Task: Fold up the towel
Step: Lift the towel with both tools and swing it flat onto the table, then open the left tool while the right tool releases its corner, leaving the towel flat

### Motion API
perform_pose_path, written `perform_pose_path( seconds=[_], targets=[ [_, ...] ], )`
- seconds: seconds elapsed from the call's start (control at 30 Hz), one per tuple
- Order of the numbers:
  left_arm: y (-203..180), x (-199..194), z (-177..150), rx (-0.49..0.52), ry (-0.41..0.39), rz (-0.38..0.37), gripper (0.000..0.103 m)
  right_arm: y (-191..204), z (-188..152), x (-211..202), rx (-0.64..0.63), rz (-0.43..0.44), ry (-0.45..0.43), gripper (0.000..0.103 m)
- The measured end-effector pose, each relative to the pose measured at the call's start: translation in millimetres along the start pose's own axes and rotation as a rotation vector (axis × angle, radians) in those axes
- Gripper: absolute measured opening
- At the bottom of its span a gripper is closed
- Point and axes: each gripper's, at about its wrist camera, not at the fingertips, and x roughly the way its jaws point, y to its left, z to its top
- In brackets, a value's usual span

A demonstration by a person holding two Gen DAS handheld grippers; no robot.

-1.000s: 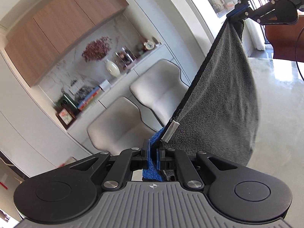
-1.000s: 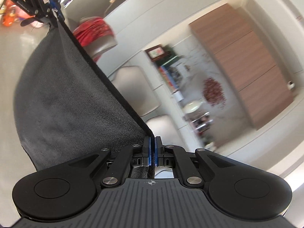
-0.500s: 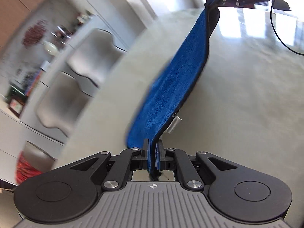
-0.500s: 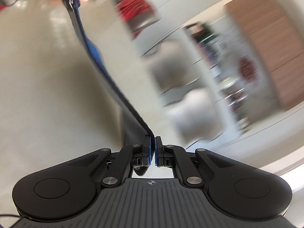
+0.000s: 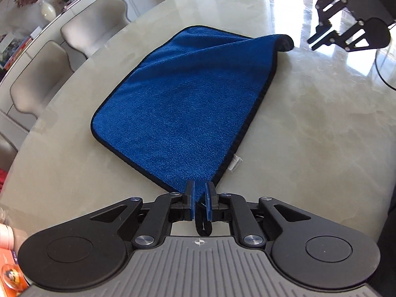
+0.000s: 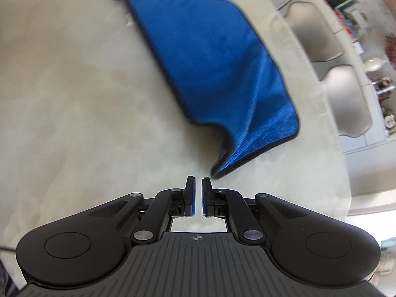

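A pale marble-look desk (image 5: 309, 123) fills both views, with grey padded chairs (image 5: 96, 22) pulled up along its far edge and a white sideboard behind them carrying books, a white vase (image 5: 47, 12) with a spray of dried reddish flowers in it, and small ornaments too blurred to name.

The towel (image 5: 188, 94), blue with a dark bound edge, lies spread on the desk with its blue face up. Most of it is flat; one far corner is curled over on itself, showing a dark underside (image 5: 285, 42). A small white label (image 5: 234, 163) sticks out from the edge nearest the left gripper.

The left gripper (image 5: 200, 204) has its fingers (image 5: 189, 203) slightly parted, with the near corner of the towel pinched up between them; a dark loop of the binding hangs out behind the fingers.

The right gripper (image 6: 198, 195) hangs over the desk just short of the curled corner (image 6: 222, 165), apart from it. Its fingers (image 6: 190, 195) stand a narrow gap apart with nothing between them. In the left view it shows at the upper right (image 5: 329, 34), clear of the cloth.
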Motion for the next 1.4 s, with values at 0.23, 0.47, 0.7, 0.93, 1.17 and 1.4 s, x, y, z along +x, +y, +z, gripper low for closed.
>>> perform_pose_path(
  seconds=[0.23,0.47,0.7,0.93,1.17,1.4],
  targets=[
    [19,14,24,-0.189,-0.042,0.014,0.015,-102,-16,17,0.584,0.103,-0.093,0.025],
    [32,41,38,-0.406,-0.018,0.003,0.018,-190,-30,70,0.971,0.346,-0.184,0.037],
    [34,57,42,-0.506,0.032,0.002,0.035,-241,-20,117,0.911,0.392,-0.181,0.033],
    [36,69,40,-0.591,0.089,0.019,0.045,-267,-10,148,0.833,0.399,-0.189,0.033],
    [38,76,36,-0.628,0.112,0.019,0.049,-287,-6,177,0.741,0.445,-0.171,0.030],
    [36,76,36,-0.627,0.110,0.027,0.054,-293,-4,194,0.739,0.487,-0.178,0.032]
  ],
)
